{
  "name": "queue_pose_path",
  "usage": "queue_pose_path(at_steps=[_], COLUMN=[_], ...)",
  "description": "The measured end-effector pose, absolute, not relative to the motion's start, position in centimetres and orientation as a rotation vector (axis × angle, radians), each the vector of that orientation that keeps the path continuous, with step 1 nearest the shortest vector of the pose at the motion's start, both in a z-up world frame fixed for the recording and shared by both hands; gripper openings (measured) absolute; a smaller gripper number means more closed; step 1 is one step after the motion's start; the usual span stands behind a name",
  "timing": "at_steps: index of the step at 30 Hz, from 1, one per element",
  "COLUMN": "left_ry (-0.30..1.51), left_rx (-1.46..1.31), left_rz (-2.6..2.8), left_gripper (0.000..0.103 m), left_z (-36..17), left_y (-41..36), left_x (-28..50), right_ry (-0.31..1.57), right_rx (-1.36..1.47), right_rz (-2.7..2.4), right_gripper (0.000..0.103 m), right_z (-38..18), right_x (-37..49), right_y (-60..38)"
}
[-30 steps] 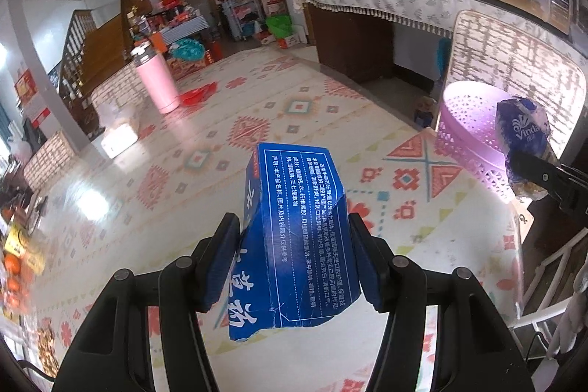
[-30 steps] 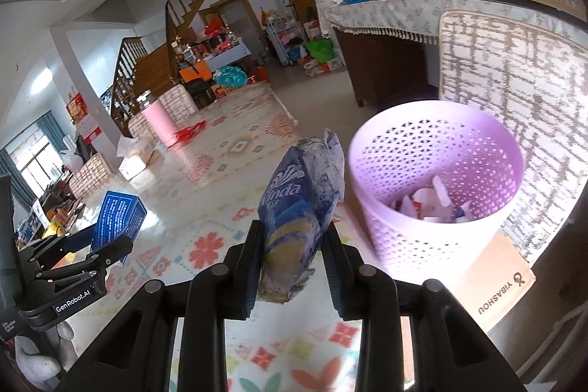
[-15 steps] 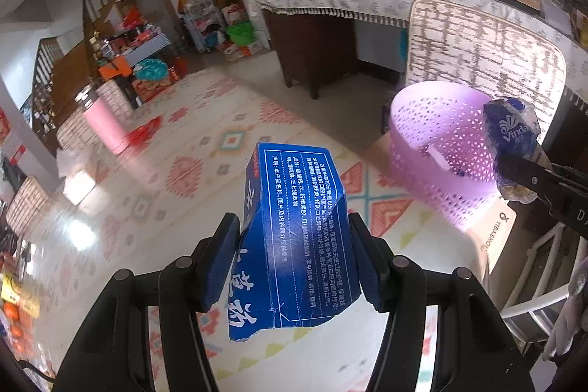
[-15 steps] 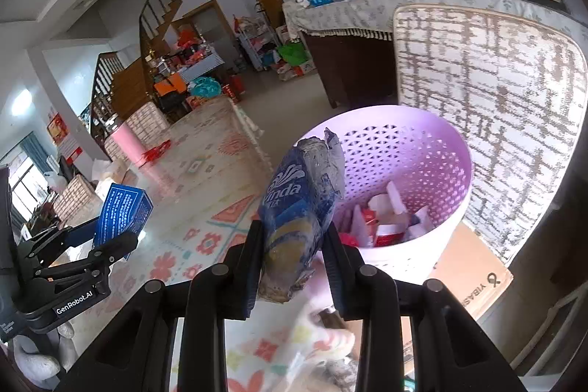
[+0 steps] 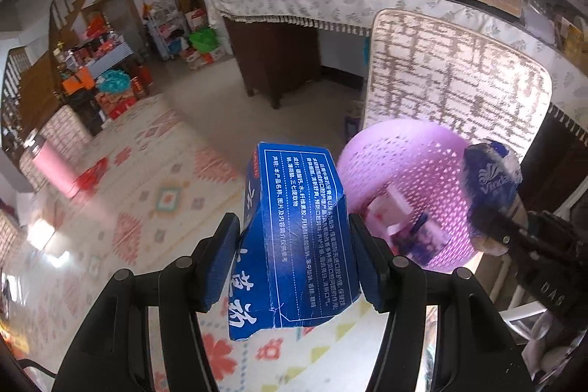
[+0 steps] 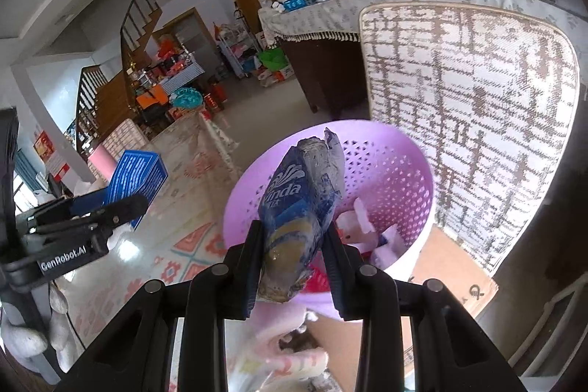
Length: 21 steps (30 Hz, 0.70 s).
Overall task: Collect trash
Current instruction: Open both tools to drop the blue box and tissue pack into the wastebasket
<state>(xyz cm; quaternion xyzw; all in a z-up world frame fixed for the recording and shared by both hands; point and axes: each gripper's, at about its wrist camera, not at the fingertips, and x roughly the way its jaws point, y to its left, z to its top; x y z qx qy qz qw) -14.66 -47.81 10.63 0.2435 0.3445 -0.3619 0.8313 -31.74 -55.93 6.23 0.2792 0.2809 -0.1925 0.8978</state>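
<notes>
My left gripper (image 5: 296,259) is shut on a blue carton (image 5: 297,237) with white print, held over the patterned floor just left of a lilac perforated bin (image 5: 408,193). My right gripper (image 6: 292,259) is shut on a crumpled blue tissue wrapper (image 6: 301,215), which hangs over the near rim of the lilac bin (image 6: 389,171). Several white and red scraps lie inside the bin. In the right wrist view the left gripper (image 6: 84,223) and the blue carton (image 6: 136,179) show at the left. The wrapper (image 5: 492,182) shows at the bin's right side in the left wrist view.
A woven chair back (image 6: 474,105) stands right behind the bin. A flat cardboard sheet (image 6: 452,270) lies under the bin. A cloth-covered counter (image 5: 323,2) with jars runs behind, a pink cylinder (image 5: 51,168) stands far left, and boxes crowd the stairs area.
Both grippers have swung toward the lilac bin, which now looms larger. The wrapper has come over the bin's rim, and the carton has drawn up beside the bin. Both grips are unchanged.
</notes>
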Motion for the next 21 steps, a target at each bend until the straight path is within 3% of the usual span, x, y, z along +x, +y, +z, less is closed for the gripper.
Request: queue_pose_path(at_steps=[8,12,15,21], left_ry=[0.793,0.805,0.797,0.796], left_rx=[0.445,0.418,0.409,0.377], left_rz=[-0.879,-0.914,-0.928,-0.905], left_gripper=[0.059,0.074,0.075,0.075], left_z=[10.7,10.9,11.0,11.0], left_y=[-52.7,-54.0,-53.5,-50.5], left_x=[-13.3,-13.3,-13.6,-13.6], right_ry=[0.574,0.593,0.583,0.583], right_rx=[0.562,0.543,0.571,0.593], right_rz=[-0.428,-0.472,-0.469,-0.466], right_gripper=[0.037,0.047,0.058,0.060], right_z=[6.4,6.0,5.9,5.4], right_x=[-30.3,-29.3,-29.5,-30.6], right_y=[-58.4,-59.7,-60.1,-59.0])
